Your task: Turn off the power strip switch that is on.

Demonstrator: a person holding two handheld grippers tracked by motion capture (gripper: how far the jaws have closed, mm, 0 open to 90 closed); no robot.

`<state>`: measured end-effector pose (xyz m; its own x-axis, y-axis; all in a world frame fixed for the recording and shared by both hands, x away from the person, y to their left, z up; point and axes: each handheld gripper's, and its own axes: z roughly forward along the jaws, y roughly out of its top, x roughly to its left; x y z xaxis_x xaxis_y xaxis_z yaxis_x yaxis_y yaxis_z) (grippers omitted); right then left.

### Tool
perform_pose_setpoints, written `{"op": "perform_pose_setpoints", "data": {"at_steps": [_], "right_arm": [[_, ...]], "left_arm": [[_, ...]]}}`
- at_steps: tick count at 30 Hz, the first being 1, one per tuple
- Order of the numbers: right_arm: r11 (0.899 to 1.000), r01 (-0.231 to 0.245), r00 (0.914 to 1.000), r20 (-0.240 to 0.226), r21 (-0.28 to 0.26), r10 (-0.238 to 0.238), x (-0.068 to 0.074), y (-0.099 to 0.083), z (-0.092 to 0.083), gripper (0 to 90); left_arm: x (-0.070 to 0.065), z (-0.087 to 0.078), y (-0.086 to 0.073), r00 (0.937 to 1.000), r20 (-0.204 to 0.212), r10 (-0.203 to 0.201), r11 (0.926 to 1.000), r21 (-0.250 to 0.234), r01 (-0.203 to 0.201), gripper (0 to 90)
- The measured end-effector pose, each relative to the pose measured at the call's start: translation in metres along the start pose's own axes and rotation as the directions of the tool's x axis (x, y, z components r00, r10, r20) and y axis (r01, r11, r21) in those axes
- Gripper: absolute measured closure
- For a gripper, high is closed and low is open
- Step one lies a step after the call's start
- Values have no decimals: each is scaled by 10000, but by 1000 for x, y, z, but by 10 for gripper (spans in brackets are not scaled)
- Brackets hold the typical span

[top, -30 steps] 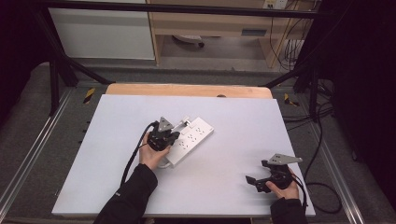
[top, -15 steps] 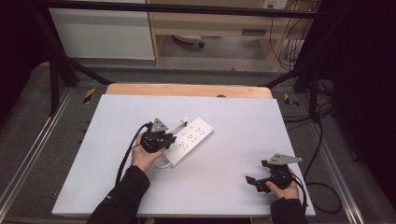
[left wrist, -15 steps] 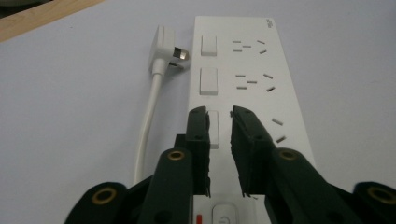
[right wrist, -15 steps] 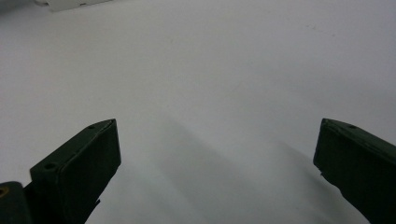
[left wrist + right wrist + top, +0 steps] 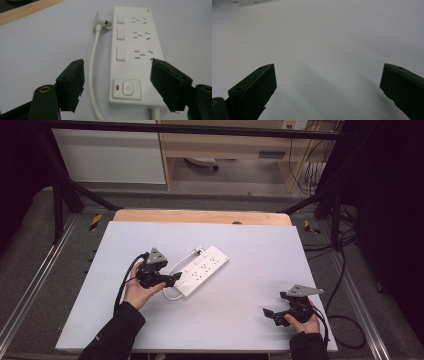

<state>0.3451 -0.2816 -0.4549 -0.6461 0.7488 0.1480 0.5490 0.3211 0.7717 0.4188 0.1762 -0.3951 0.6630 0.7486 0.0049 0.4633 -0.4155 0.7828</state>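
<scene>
My table (image 5: 250, 330) had a pale white top with a wooden far edge; on it lay a white power strip (image 5: 202, 270), its cord (image 5: 93, 75) looped beside it.

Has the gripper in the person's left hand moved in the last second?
Yes. The left gripper has pulled back from over the power strip toward the table's left edge and now sits off the strip's near end.

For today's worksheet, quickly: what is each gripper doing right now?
Left gripper: open, jaws astride the white plastic power strip, holding nothing.
Right gripper: open, empty.
</scene>
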Motion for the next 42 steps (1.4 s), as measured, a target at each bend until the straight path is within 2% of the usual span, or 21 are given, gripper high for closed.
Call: {"op": "perform_pose_setpoints", "data": {"at_steps": [2, 4, 8, 12, 16, 18, 27, 33, 42], "right_arm": [[10000, 2, 10000, 3, -5, -2, 0, 0, 0, 12], [10000, 9, 10000, 25, 10, -9, 0, 0, 0, 12], [10000, 17, 10000, 26, 9, -17, 0, 0, 0, 12], [10000, -28, 10000, 30, -24, 28, 0, 0, 0, 12], [10000, -37, 10000, 20, -13, 37, 0, 0, 0, 11], [10000, -46, 10000, 27, -25, 46, 0, 0, 0, 11], [10000, -39, 10000, 31, -23, 39, 0, 0, 0, 11], [10000, 18, 10000, 47, 27, -19, 0, 0, 0, 10], [10000, 12, 10000, 40, 12, -12, 0, 0, 0, 10]], "left_arm": [[1, -5, -3, 9999, -153, 47, 10000, 49, -47, 244], [3, -11, -6, 9997, -236, 8, 10000, 95, -6, 167], [6, -20, -13, 9989, -458, -29, 10000, 57, 31, 102], [8, -28, -21, 9979, -652, 39, 10000, 79, -34, 63], [11, -36, -29, 9969, -784, -54, 9999, 129, 64, 30], [12, -40, -34, 9962, -857, -174, 9998, 73, 181, 27], [19, -53, -59, 9936, -1097, -255, 9997, 13, 258, 33], [24, -59, -77, 9923, -1111, -552, 9985, -75, 547, 35], [25, -63, -98, 9930, -1041, -558, 9984, 4, 561, 34]]}}
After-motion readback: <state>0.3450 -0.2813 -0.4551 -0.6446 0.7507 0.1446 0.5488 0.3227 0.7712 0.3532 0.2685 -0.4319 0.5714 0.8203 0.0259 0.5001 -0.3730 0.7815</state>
